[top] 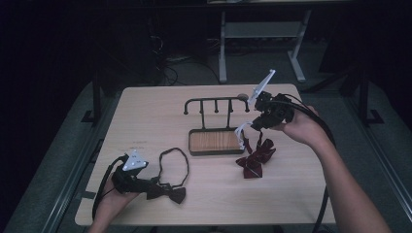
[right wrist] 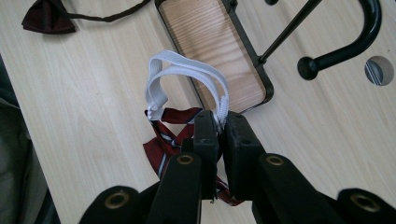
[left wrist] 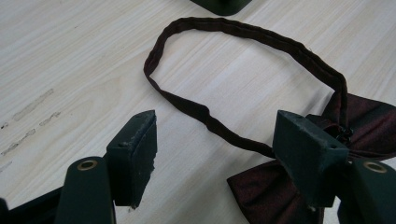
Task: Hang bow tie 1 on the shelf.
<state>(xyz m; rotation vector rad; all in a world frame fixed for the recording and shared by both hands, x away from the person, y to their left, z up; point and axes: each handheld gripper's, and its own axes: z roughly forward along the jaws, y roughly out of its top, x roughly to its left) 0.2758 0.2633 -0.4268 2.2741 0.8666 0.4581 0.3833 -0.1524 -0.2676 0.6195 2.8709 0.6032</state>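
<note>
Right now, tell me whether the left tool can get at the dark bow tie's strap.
Probably yes. The left tool is open, and the dark bow tie's strap lies flat on the table just ahead between its jaws, with nothing covering it.

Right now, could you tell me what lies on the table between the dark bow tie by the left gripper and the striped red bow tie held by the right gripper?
Bare tabletop, seen in the high view, separates the dark bow tie from the striped red bow tie.
</note>
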